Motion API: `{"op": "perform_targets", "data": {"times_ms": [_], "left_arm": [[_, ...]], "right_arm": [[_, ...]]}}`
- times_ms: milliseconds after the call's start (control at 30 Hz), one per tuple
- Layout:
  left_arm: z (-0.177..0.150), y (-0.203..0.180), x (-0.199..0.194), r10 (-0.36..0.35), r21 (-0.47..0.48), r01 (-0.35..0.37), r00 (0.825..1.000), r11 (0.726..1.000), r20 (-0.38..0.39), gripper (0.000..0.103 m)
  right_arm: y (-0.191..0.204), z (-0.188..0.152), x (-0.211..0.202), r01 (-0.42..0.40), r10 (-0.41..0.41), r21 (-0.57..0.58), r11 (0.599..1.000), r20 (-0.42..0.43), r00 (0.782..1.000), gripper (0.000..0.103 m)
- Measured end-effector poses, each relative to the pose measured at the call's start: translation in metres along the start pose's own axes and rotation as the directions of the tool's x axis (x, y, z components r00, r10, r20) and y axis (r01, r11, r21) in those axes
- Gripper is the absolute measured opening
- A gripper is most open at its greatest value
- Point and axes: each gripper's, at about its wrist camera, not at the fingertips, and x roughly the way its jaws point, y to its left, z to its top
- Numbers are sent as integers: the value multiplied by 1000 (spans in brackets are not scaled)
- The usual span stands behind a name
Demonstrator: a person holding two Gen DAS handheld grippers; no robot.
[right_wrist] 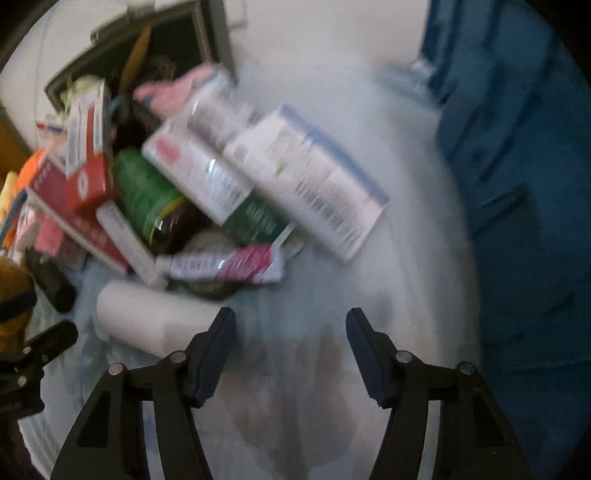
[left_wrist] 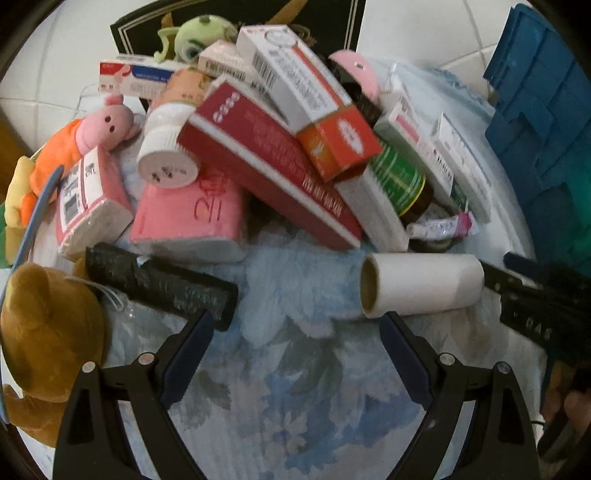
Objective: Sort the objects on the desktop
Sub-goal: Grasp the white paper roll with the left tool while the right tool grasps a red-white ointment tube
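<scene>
A heap of desktop objects lies on a pale blue floral cloth [left_wrist: 295,387]. It includes a long red box [left_wrist: 266,166], a pink tissue pack [left_wrist: 188,218], a white-capped bottle [left_wrist: 168,155] and a green-labelled brown bottle [left_wrist: 397,181]. In front of the heap lie a white roll [left_wrist: 421,286] and a black wrapped bar [left_wrist: 159,284]. My left gripper [left_wrist: 297,325] is open over bare cloth between those two. My right gripper [right_wrist: 291,317] is open, nothing between its fingers, with the white roll [right_wrist: 147,317] just left of it and a pink tube [right_wrist: 236,266] beyond.
A blue crate [left_wrist: 543,110] [right_wrist: 517,184] stands at the right. A brown teddy [left_wrist: 48,332], a pink pig plush [left_wrist: 107,123] and a green plush [left_wrist: 195,40] ring the heap's left and back. A dark box [left_wrist: 240,14] sits behind. The right wrist view is blurred.
</scene>
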Motion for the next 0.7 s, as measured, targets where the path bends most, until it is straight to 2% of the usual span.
{"op": "perform_targets", "data": {"times_ms": [100, 167, 267, 400, 567, 600, 633, 700], "left_arm": [[-4, 7, 2, 24, -27, -25, 1000, 999, -17, 92], [-7, 10, 2, 39, -50, -41, 999, 998, -25, 92], [-8, 14, -4, 27, -96, -30, 999, 995, -32, 92], [-12, 5, 1, -25, -165, 18, 999, 986, -41, 92], [-25, -2, 28, -20, -157, 1, 992, 988, -121, 91], [-27, -2, 33, -19, -151, -1, 991, 989, -133, 87], [-28, 0, 38, -14, -142, -5, 990, 990, -139, 76], [-28, 1, 39, 6, -101, -18, 993, 995, -115, 64]], "right_arm": [[18, -12, -2, -113, 112, -30, 993, -45, 993, 53], [40, -22, -6, -212, 206, -79, 974, -85, 975, 53], [61, -32, -11, -276, 263, -132, 952, -104, 959, 53], [45, -32, -20, -225, 219, -103, 969, -69, 973, 53], [2, -20, -25, -140, 140, -5, 990, -15, 990, 53], [-5, -16, -24, -131, 131, 12, 991, -4, 991, 53], [-7, -17, -26, -127, 127, 19, 992, 3, 992, 53], [-12, -10, -22, -128, 127, 29, 991, 21, 992, 53]]}}
